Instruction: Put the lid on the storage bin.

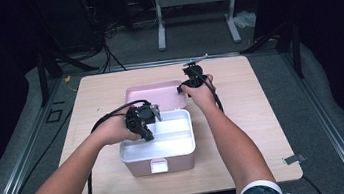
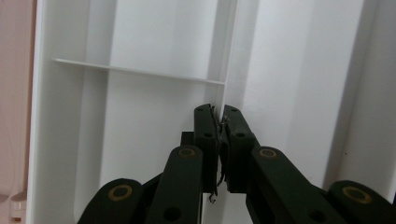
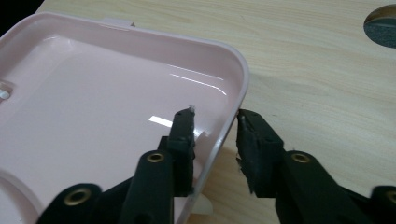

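A pink box stands mid-table with a white tray inside it, and its pink lid is laid open behind. My left gripper reaches down into the tray. In the left gripper view that gripper is shut on the tray's thin upright divider. My right gripper is at the lid's right edge. In the right gripper view it is open and straddles the lid's rim, one jaw inside the lid, one outside, with a gap at the inner jaw.
The wooden table has bare surface around the box. A cable from the left gripper loops over the table's left side. A small metal clip lies at the front right corner. A round hole is in the tabletop.
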